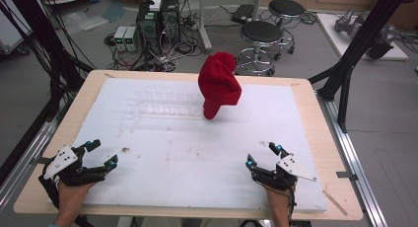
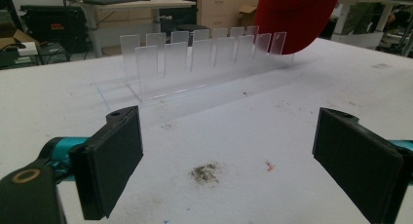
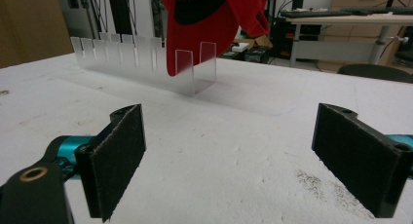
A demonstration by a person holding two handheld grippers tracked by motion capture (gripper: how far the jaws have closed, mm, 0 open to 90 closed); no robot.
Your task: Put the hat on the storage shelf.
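Red cap [image 1: 219,84] stands propped in the right end of the clear rack [image 1: 162,108]; your left gripper [image 1: 102,155] and right gripper [image 1: 262,155] wait well short of the rack, both spread, nothing held.

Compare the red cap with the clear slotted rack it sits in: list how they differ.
The red cap is opaque cloth; the clear rack is see-through, rigid-looking sheet. The cap stands tall on edge at one end; the rack runs long and low across the white table. The cap bulges round; the rack is flat-tabbed. Both rest apart from the open grippers.
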